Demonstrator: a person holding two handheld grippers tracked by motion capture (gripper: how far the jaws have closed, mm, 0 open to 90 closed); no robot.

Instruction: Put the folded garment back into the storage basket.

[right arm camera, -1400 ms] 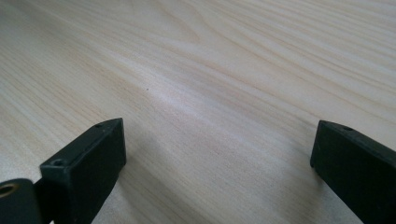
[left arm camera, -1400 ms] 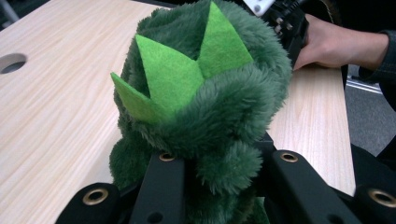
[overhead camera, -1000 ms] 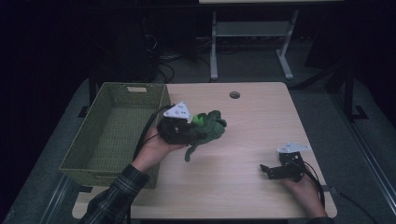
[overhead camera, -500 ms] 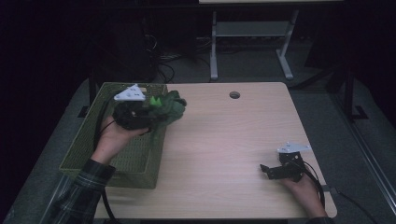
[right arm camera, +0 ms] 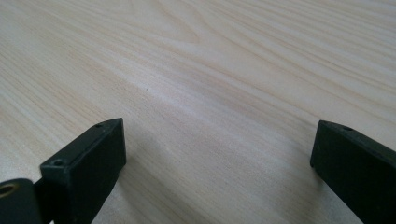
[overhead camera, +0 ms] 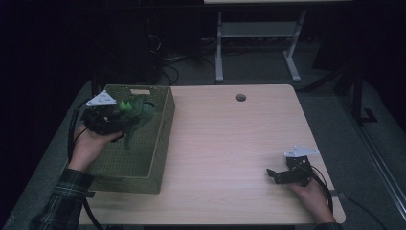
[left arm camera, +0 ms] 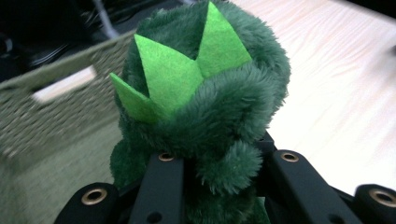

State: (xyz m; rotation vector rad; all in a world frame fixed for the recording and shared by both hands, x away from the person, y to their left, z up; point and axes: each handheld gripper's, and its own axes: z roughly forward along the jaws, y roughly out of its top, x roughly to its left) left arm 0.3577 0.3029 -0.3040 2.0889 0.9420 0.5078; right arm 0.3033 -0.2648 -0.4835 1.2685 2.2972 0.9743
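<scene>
Now the left claw (overhead camera: 125, 116) grips the green plush toy (left arm camera: 201, 116) above the woven basket (overhead camera: 163, 139), the right claw (overhead camera: 277, 175) rests open on the tabletop (overhead camera: 230, 143); releasing near the rim could drop it outside.

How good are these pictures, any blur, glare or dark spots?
High view: dim, with the room behind the table almost black. Left gripper view: plush toy fairly sharp, basket behind it blurred, tabletop washed out bright. Right gripper view: evenly lit wood grain, soft shadows under the jaws.
</scene>
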